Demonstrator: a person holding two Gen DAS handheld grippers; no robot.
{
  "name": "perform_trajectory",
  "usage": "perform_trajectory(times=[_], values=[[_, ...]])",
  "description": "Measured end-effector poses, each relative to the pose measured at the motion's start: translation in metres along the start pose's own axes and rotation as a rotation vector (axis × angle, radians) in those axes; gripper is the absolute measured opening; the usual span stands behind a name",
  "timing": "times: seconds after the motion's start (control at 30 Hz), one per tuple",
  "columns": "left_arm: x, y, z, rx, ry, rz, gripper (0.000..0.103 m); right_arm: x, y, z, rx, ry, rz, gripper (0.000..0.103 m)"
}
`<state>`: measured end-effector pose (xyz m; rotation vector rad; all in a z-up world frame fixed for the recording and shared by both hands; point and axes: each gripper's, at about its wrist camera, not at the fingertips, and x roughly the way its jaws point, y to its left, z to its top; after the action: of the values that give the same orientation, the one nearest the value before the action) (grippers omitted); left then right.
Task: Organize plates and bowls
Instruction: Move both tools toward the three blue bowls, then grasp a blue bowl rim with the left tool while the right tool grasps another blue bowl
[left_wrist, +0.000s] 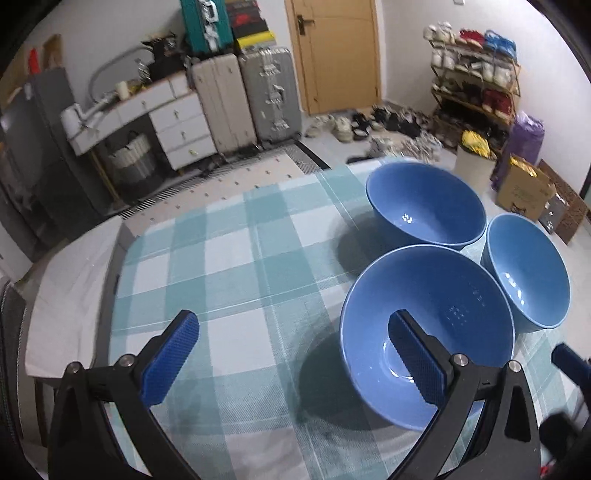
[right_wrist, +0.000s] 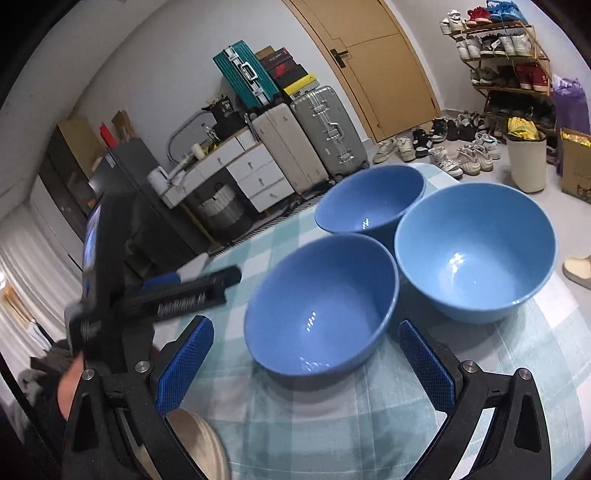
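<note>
Checked tablecloth (left_wrist: 229, 258) carries three blue bowls; nearest bowl (left_wrist: 424, 332) sits ahead-right of the spread, empty left gripper (left_wrist: 291, 354), whose right finger overlaps its rim. Squeezing squarely across the wall should prevent slipping. Right gripper (right_wrist: 306, 365), likewise released, waits just short of it.

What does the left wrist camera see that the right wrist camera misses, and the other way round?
Only the left wrist view shows the left gripper from behind, open, one finger in front of the nearest bowl, plus a white cloth at the table's left edge.

Only the right wrist view shows the right gripper open before the nearest bowl, the left gripper from the side, blurred, and a slipper on the floor.

Both show three blue bowls on the checked cloth, suitcases, a door and a shoe rack.
</note>
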<state>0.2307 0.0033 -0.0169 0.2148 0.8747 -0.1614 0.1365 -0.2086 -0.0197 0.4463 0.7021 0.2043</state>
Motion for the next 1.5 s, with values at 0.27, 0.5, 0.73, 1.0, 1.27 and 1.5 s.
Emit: perform_trajectory(times=[0.27, 0.5, 0.73, 1.0, 1.27, 1.5], values=[[0.047, -0.022, 0.008, 0.115, 0.117, -0.021, 0.103, 0.026, -0.025, -0.015, 0.090, 0.096, -0.074, 0.102], [0.063, -0.035, 0.011, 0.203, 0.155, -0.039, 0.099, 0.035, -0.033, -0.018, 0.099, 0.108, -0.084, 0.102], [0.071, -0.039, 0.010, 0.251, 0.199, -0.068, 0.070, 0.047, -0.040, -0.021, 0.125, 0.142, -0.063, 0.093], [0.083, -0.034, 0.012, 0.188, 0.290, -0.237, 0.035, 0.062, -0.047, -0.027, 0.169, 0.192, -0.005, 0.067], [0.078, -0.036, 0.007, 0.174, 0.326, -0.281, 0.016, 0.062, -0.046, -0.024, 0.178, 0.208, 0.000, 0.049], [0.072, -0.026, 0.004, 0.119, 0.338, -0.310, 0.016, 0.057, -0.042, -0.021, 0.174, 0.207, -0.018, 0.038]])
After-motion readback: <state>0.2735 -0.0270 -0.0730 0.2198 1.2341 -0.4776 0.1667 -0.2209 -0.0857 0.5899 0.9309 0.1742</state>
